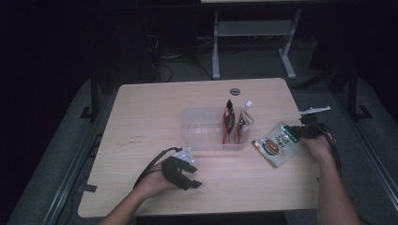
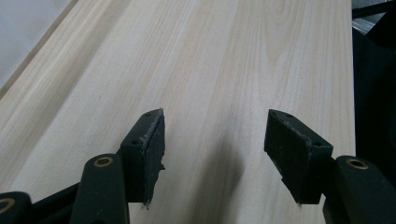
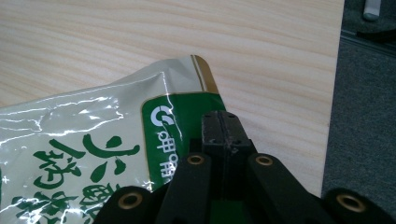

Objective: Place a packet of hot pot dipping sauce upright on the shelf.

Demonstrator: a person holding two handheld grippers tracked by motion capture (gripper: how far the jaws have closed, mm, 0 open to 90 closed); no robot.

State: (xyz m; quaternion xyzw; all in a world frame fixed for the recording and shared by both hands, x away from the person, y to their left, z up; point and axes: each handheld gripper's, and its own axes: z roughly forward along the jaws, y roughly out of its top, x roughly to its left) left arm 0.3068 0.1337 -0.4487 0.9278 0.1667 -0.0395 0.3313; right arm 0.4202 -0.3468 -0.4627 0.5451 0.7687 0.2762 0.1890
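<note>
The right gripper [image 1: 300, 132] pinches the green pouch [image 1: 278, 144] at its edge, right of the clear bin [image 1: 202, 133] on the bench [image 1: 141, 117]. The left gripper [image 2: 215, 140] rests spread and empty. Next, probably, lift the pouch into the bin.

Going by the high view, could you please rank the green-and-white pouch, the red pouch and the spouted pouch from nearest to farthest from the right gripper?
1. Green-and-white pouch, clamped in the right gripper.
2. Spouted pouch, standing at the clear bin's right end.
3. Red pouch, just left of the spouted one.
</note>
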